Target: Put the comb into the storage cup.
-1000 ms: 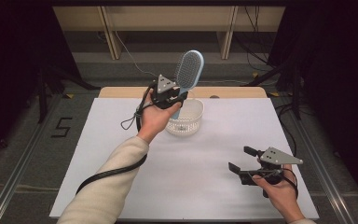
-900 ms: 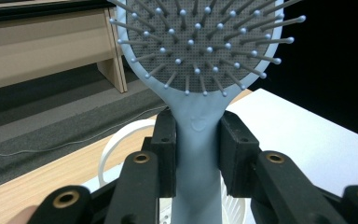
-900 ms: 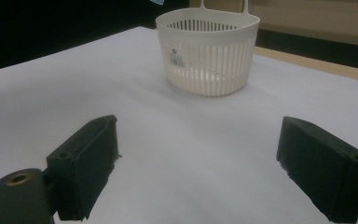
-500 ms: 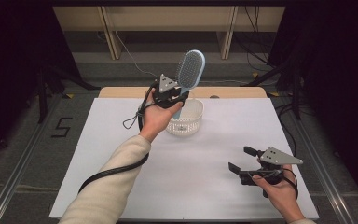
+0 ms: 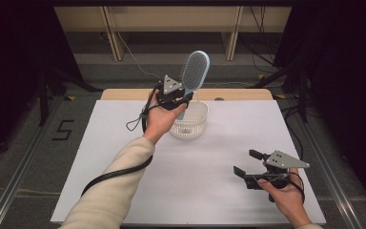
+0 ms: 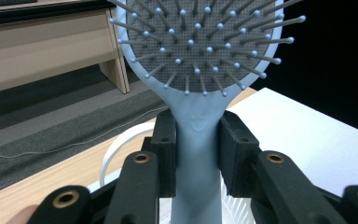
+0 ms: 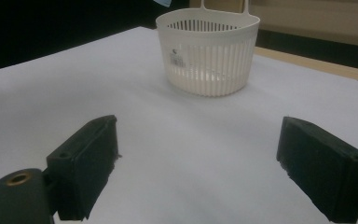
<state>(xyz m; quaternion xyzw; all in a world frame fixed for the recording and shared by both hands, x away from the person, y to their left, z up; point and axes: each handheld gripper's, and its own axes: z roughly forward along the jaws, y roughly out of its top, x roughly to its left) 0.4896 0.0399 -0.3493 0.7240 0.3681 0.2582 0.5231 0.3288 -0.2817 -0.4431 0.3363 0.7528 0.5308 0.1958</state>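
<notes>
Left gripper (image 6: 196,154) clamped on pale-blue plastic hairbrush (image 6: 198,70) handle, bristled oval head above, slatted white basket (image 5: 189,120) beneath, right gripper (image 7: 198,165) wide open, empty

Pale blue paddle hairbrush (image 5: 194,71) is standing upright in the air, its handle pointing down and its oval head up, above the near-left rim of the basket. Its grey bristle pad (image 6: 200,42), studded with ball-tipped pins, is facing the left tongs' camera. White slatted basket (image 5: 188,119) is sitting upright on the counter's far middle.
</notes>
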